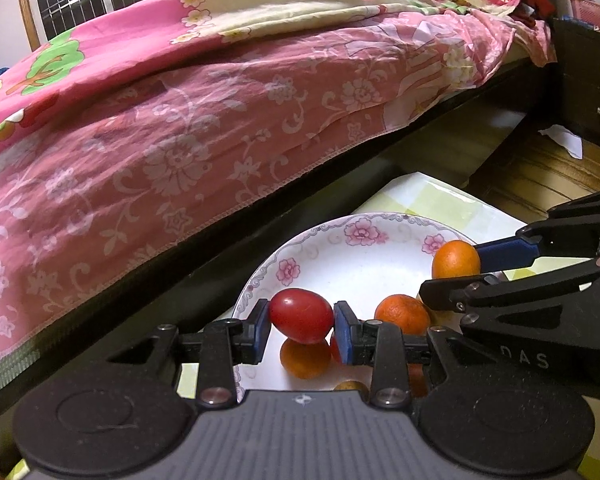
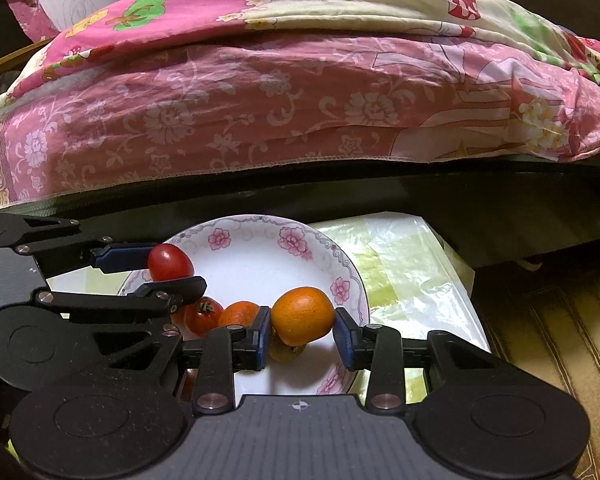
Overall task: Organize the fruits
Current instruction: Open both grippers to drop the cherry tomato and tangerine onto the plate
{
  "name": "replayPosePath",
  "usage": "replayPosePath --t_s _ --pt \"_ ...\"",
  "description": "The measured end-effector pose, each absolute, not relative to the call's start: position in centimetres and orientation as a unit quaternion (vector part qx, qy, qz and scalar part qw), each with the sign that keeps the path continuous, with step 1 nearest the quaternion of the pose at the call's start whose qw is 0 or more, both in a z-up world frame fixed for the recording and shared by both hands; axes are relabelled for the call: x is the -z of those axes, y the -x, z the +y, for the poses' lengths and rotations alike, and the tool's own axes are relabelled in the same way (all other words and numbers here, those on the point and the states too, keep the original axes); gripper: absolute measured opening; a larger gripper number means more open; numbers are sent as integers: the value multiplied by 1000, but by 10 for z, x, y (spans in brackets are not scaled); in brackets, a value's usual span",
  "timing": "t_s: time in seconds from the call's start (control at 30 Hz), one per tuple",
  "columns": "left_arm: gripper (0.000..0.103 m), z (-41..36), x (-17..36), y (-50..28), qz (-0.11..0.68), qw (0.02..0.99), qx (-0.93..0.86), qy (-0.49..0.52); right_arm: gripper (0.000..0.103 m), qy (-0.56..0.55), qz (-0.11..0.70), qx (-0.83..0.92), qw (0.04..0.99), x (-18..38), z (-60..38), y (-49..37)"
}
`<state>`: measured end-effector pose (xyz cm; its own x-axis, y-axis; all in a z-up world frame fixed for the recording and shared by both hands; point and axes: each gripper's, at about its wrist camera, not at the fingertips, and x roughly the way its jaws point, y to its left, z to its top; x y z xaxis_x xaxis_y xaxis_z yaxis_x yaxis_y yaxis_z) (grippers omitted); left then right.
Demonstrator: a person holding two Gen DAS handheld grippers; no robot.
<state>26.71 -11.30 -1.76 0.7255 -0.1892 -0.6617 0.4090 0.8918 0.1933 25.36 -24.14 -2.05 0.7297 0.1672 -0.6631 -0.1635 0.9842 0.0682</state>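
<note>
A white floral plate (image 1: 340,252) (image 2: 256,256) holds several fruits. My left gripper (image 1: 302,326) is shut on a red tomato (image 1: 301,315), held just above the plate; it also shows in the right wrist view (image 2: 170,263). My right gripper (image 2: 302,330) is shut on an orange (image 2: 302,315), seen in the left wrist view (image 1: 456,259) over the plate's right side. Another orange (image 1: 402,313) (image 2: 240,314), a small red persimmon-like fruit (image 2: 202,315) and a brownish fruit (image 2: 285,352) lie on the plate.
The plate sits on a small table with a yellow-green cloth (image 2: 412,280). A bed with a pink floral cover (image 1: 180,128) (image 2: 300,100) stands close behind. A dark drawer unit (image 1: 588,80) is at the far right.
</note>
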Motion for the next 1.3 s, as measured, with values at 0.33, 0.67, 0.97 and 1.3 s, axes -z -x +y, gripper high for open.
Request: replayPosePath --t_s 0.33,0.67,0.97,1.3 --pt "42 -113 18 -270 332 916 160 -159 34 -8 353 -87 932 19 -243 -251" --pt "43 -110 14 -271 324 921 157 -151 35 -16 347 -87 934 18 -243 -249" --pt "45 -97 4 -256 327 924 144 -134 37 -19 339 -80 937 12 -242 -241" --pt "56 -79 -2 -217 342 926 127 -101 43 -12 346 -59 936 5 -233 -210"
